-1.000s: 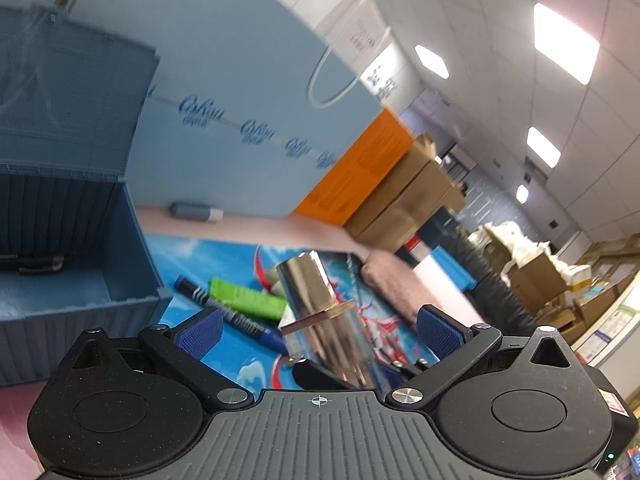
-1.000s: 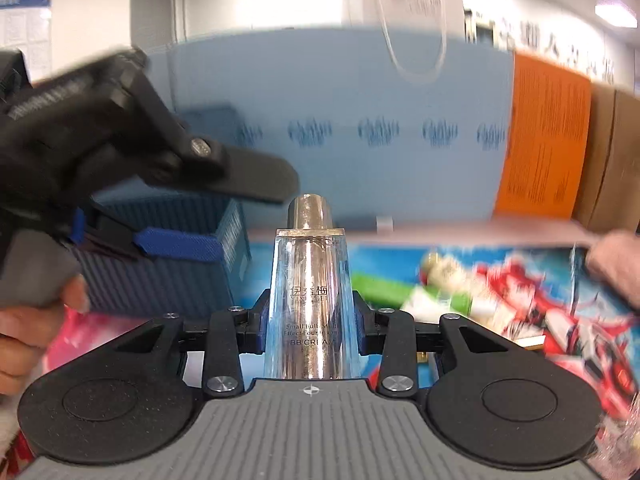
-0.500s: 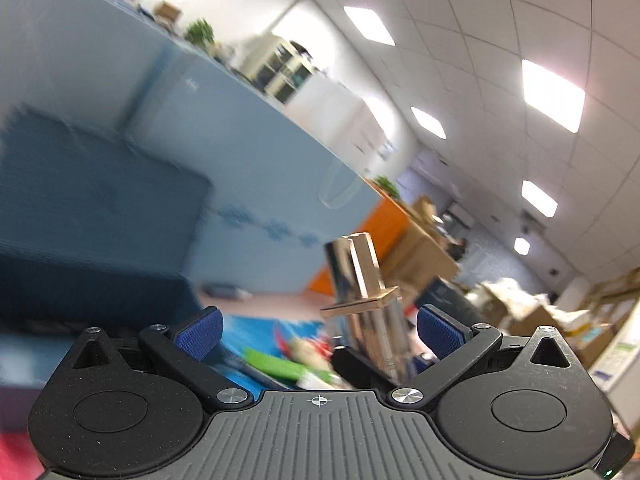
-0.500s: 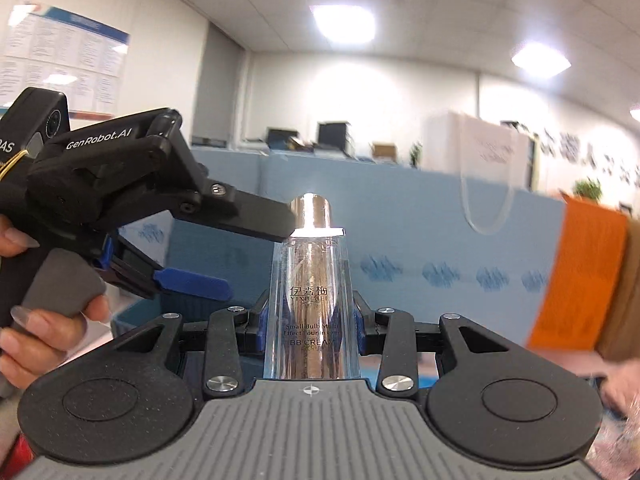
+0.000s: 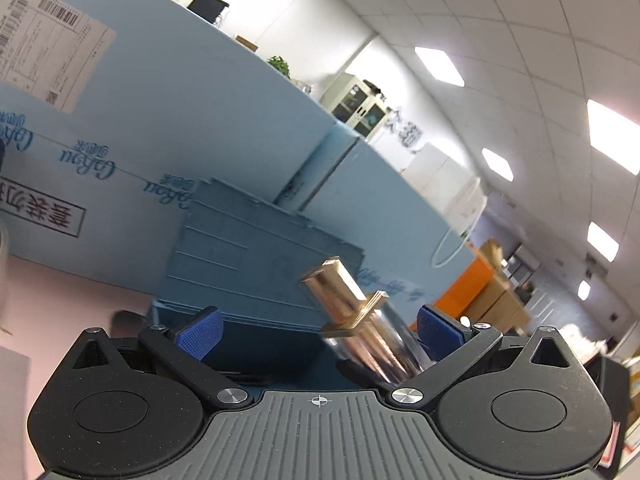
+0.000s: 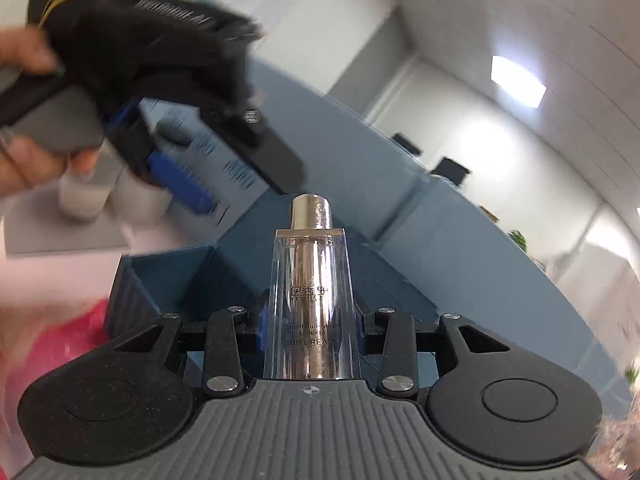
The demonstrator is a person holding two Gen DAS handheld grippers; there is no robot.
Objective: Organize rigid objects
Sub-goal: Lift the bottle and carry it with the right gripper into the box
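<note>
While the bottle (image 6: pixel 310 300) is sitting clamped between the right tongs (image 6: pixel 310 330), its gold cap is pointing up and away from the camera, with clear walls showing a shiny metallic core and the words "BB CREAM" printed low on its front. Both pads are pressing against its lower sides. In the left wrist view the same bottle (image 5: pixel 356 320) is leaning across the right half of the frame, close beside the right blue pad, though nothing there is gripping it.

Just beyond and below the bottle, the blue box (image 6: pixel 176 280) is standing open, its ribbed walls and dark inside showing; its raised lid (image 5: pixel 256 256) is filling the middle of the left wrist view. The bottle is hovering above the box, not touching it.

Left tongs (image 5: pixel 318 328) are standing wide apart with nothing between the pads. In the right wrist view they (image 6: pixel 224 168) are appearing blurred at upper left, held by a hand (image 6: pixel 24 128).

Behind the box a tall light-blue carton (image 5: pixel 132 128) with printed lettering and a shipping label is lining the far edge of the pink surface (image 5: pixel 60 300).
</note>
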